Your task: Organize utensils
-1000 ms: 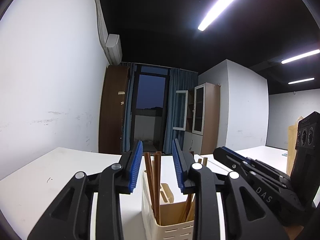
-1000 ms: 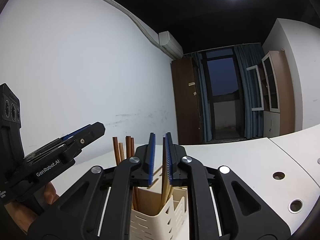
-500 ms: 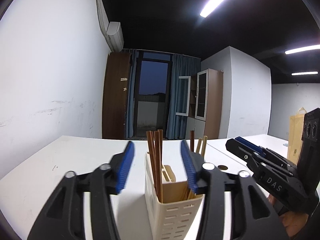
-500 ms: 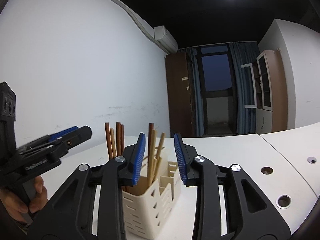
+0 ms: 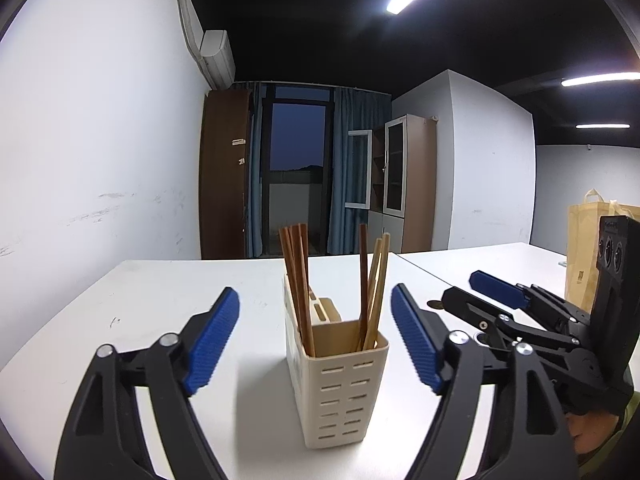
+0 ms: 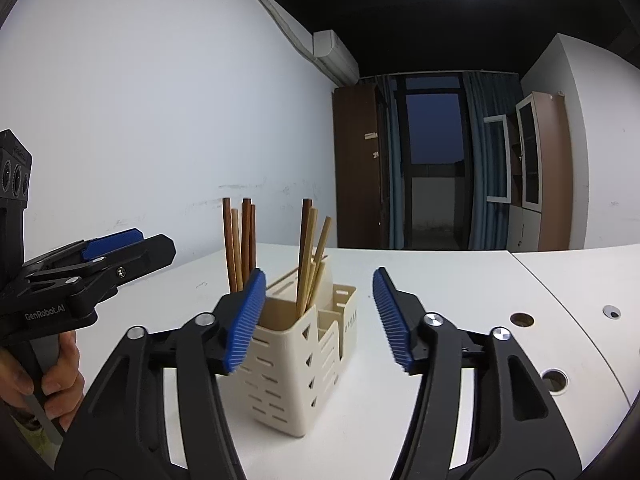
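Observation:
A cream slotted utensil holder (image 5: 340, 384) stands on the white table (image 5: 160, 304), also in the right wrist view (image 6: 296, 364). Dark brown chopsticks (image 5: 298, 280) stand in one compartment and lighter ones (image 5: 376, 284) in another; they also show in the right wrist view (image 6: 240, 240) (image 6: 312, 256). My left gripper (image 5: 316, 340) is open and empty, its jaws either side of the holder, pulled back from it. My right gripper (image 6: 318, 320) is open and empty, just short of the holder. Each gripper shows in the other's view (image 5: 496, 296) (image 6: 116, 248).
A brown paper bag (image 5: 588, 252) stands on the table at the far right. Round cable holes (image 6: 556, 380) sit in the table's right part. A white wall runs along the left. A door and a cabinet stand at the back.
Both grippers opened wide and drew back from the holder. The right gripper let go of the light chopsticks, which now stand in the holder.

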The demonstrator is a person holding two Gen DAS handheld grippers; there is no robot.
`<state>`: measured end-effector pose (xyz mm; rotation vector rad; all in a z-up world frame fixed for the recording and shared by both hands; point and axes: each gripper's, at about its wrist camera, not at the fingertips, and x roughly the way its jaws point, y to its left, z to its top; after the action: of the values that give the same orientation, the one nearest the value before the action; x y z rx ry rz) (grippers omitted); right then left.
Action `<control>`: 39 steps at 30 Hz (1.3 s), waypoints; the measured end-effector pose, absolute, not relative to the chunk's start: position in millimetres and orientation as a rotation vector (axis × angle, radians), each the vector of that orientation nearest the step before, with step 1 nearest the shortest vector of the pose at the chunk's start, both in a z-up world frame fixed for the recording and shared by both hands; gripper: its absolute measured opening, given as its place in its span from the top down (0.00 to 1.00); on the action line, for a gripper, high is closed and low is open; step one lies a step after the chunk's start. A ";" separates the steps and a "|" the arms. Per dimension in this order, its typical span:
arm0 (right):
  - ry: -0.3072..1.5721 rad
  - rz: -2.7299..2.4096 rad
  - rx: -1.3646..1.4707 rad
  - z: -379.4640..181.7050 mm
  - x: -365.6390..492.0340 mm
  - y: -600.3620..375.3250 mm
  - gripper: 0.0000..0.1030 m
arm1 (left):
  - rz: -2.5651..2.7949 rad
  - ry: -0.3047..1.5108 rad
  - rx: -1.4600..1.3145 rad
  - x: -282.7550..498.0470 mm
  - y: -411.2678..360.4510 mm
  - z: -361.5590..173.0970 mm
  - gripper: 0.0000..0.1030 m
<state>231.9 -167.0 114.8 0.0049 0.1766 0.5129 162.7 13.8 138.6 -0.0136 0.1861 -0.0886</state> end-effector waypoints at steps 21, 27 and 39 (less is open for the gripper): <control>0.227 0.502 -0.007 78.3 183.6 -186.3 0.26 | -0.058 0.276 -0.040 132.5 16.4 96.8 0.10; 0.242 0.521 -0.018 70.1 169.8 -188.6 0.17 | -0.059 0.298 -0.044 118.9 17.5 86.1 0.06; 0.269 0.526 -0.024 57.2 161.4 -192.8 0.08 | -0.018 0.302 -0.023 102.6 23.3 72.7 0.05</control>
<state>161.4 -192.8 57.2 -0.0242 0.2687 0.5262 102.6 23.3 72.7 -0.0227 0.3015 -0.0179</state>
